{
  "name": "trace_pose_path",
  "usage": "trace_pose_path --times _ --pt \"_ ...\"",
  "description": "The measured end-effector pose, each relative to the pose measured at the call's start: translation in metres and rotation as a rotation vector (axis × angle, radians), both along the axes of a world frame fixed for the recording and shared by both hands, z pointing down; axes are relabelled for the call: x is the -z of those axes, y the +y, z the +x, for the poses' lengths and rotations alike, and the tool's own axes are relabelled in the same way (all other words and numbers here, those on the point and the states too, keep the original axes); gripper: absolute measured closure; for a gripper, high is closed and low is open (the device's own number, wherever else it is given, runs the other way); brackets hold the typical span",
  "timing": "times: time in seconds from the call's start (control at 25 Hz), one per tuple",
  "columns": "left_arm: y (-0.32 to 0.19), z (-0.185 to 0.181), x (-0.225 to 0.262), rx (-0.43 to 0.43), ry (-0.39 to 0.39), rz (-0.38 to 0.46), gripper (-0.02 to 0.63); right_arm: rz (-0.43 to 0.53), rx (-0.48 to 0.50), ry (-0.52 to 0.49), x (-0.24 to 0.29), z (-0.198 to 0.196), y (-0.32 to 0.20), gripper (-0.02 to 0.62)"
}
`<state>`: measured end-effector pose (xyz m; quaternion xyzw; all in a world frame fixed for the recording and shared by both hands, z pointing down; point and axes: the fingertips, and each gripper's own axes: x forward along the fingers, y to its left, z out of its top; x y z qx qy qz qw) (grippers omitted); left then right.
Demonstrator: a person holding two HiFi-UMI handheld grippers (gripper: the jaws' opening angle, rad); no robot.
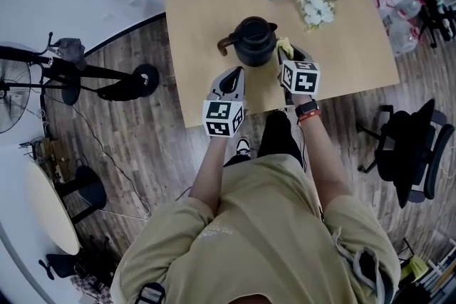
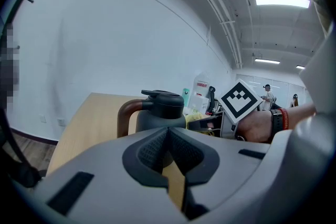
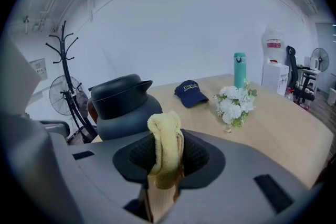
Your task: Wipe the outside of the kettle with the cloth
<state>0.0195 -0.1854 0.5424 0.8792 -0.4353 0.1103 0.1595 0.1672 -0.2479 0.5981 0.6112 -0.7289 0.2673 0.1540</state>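
Gripping cloth [image 3: 164, 147] in right tongs [image 1: 289, 55], just beside kettle [image 1: 254, 41] | left tongs [image 1: 234, 76] closed, empty, pointing at kettle

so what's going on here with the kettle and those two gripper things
A person stands at a wooden table with a handheld gripper in each hand. The right gripper is clamped on a yellow cloth and held close beside the dark kettle; I can't tell whether the cloth touches it. The left gripper, jaws together and empty, sits just short of the kettle on the near side.
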Motion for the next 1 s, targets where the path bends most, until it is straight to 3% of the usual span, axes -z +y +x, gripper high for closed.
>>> trace_pose_path --times 0.2,0.44,0.72,1.0 --pt "0.005 -0.008 0.002 0.015 0.000 0.005 0.586 0.000 0.003 -0.004 0.002 -0.003 0.005 0.478" --pt "0.012 -0.022 0.009 0.028 0.004 0.023 0.586 0.026 -0.030 -0.105 0.019 -0.019 0.040 0.477" --pt "0.024 -0.045 0.013 0.061 0.009 0.028 0.586 -0.001 0.051 -0.119 0.005 -0.080 0.078 0.477" --pt "0.033 -0.069 0.015 0.082 -0.012 0.031 0.586 -0.016 0.128 -0.123 -0.008 -0.147 0.074 0.477"
